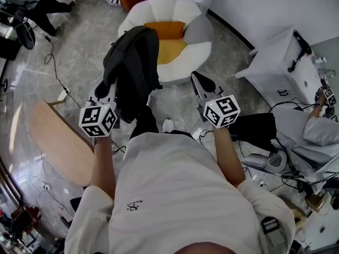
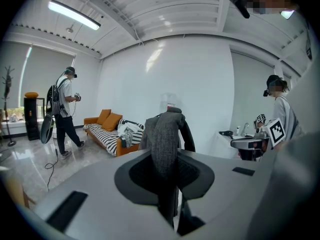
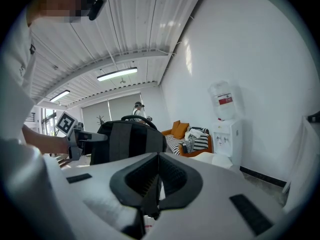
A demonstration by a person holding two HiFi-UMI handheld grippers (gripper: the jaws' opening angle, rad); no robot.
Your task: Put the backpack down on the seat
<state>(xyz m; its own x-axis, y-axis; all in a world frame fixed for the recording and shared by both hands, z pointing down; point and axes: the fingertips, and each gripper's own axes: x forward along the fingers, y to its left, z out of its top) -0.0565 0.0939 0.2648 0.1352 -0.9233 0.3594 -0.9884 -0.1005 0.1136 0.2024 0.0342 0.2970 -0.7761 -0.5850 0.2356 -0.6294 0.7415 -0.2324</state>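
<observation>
One backpack strap sits clamped in the left tongs, the bag hanging by the seat's near-left rim; right tongs are closed, empty. Carrying step; next, reach farther and lower.

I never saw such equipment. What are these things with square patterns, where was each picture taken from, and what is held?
A person holds a two-jaw gripper in each hand; the patterned cubes belong to them. One picture comes from a camera on the person's head, looking down; the other two from cameras riding on each gripper. The left gripper is shut on a strap of the dark backpack, which hangs in the air, not yet on the white seat with its orange cushion. The right gripper is shut and empty.
</observation>
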